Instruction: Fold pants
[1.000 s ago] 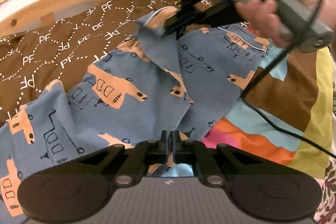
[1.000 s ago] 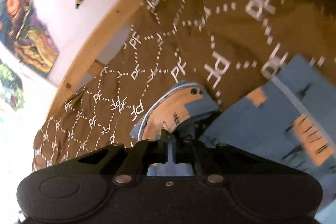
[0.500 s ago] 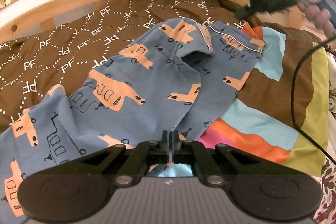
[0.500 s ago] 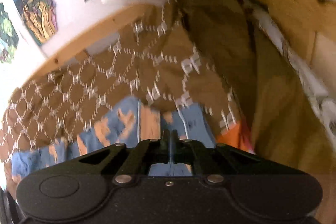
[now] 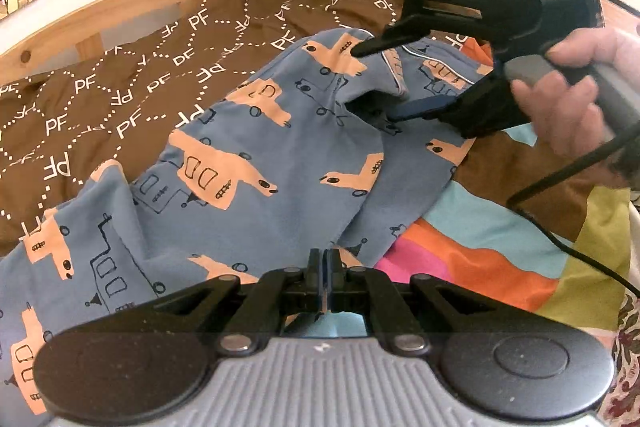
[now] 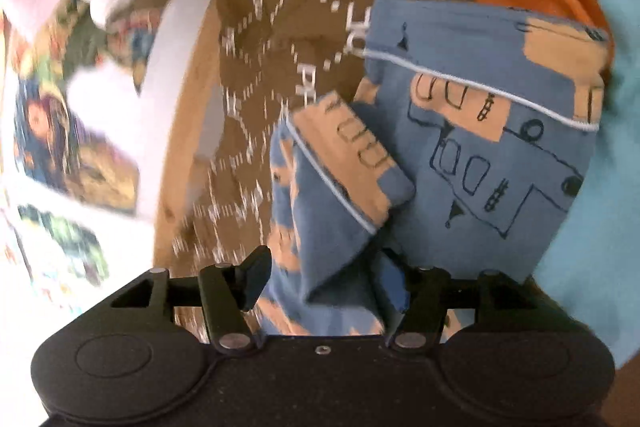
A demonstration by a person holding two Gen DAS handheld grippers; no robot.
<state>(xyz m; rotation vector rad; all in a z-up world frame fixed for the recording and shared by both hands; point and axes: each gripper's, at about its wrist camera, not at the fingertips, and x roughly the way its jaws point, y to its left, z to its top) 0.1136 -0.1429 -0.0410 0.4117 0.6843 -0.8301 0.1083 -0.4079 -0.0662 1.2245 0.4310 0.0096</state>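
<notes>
Now pants (image 6: 332,227) between spread right claw (image 6: 326,279) fingers

Bright, even daylight fills both views, and colours come through strong. The left wrist view is crisp across the pants (image 5: 260,155), with soft shadow in the folds. The right wrist view smears badly on its left: the wall pictures (image 6: 76,147) and the brown blanket (image 6: 256,147) streak with motion blur. Fisheye bending curves the wooden bed rail (image 5: 120,7), and the corners go black.
</notes>
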